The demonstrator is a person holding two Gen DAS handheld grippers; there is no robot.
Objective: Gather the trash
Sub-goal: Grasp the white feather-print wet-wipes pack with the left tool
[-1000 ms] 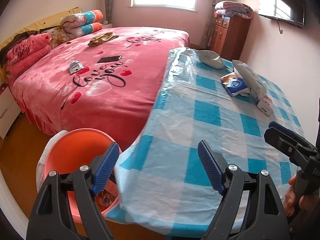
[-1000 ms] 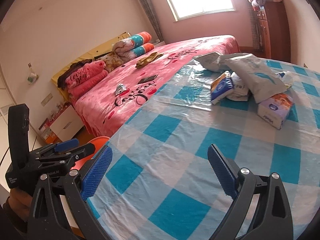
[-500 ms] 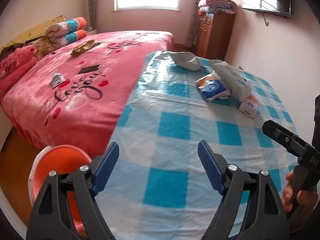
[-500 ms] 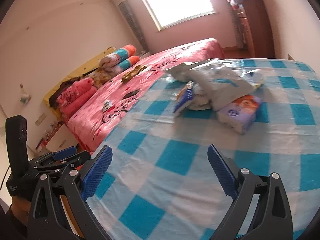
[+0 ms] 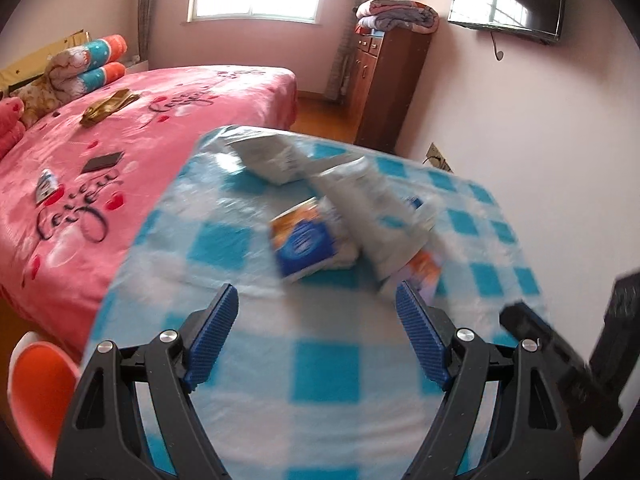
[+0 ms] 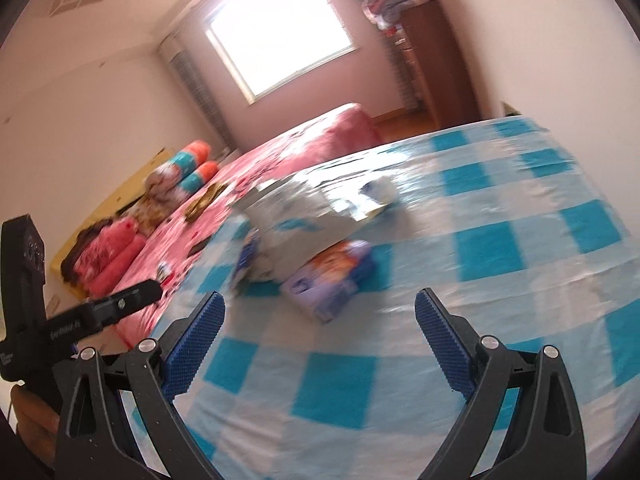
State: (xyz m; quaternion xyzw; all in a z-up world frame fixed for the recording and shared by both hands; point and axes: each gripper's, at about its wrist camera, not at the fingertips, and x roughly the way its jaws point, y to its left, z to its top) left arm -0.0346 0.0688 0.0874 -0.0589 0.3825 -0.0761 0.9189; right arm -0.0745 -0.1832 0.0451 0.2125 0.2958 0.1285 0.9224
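Observation:
A heap of trash lies on the blue-and-white checked table (image 5: 320, 368): a blue and orange packet (image 5: 306, 242), grey-white plastic bags (image 5: 360, 196) and a small tissue box (image 6: 332, 276). My left gripper (image 5: 316, 316) hovers open just short of the heap, nothing between its blue pads. In the right wrist view the same bags (image 6: 296, 216) lie ahead of my right gripper (image 6: 320, 320), which also stands open and empty. An orange bin (image 5: 38, 392) sits on the floor at the table's near left corner.
A pink bed (image 5: 120, 152) runs along the table's left side, with a phone (image 5: 102, 162), a small wrapper (image 5: 46, 184) and a gold cloth (image 5: 108, 106) on it. A wooden cabinet (image 5: 388, 84) stands at the far wall. The other hand's gripper shows at each view's edge.
Both grippers have moved forward over the table toward the heap, which now looks much larger and nearer. The right view has rolled so the table tilts. The orange bin has slid to the left edge.

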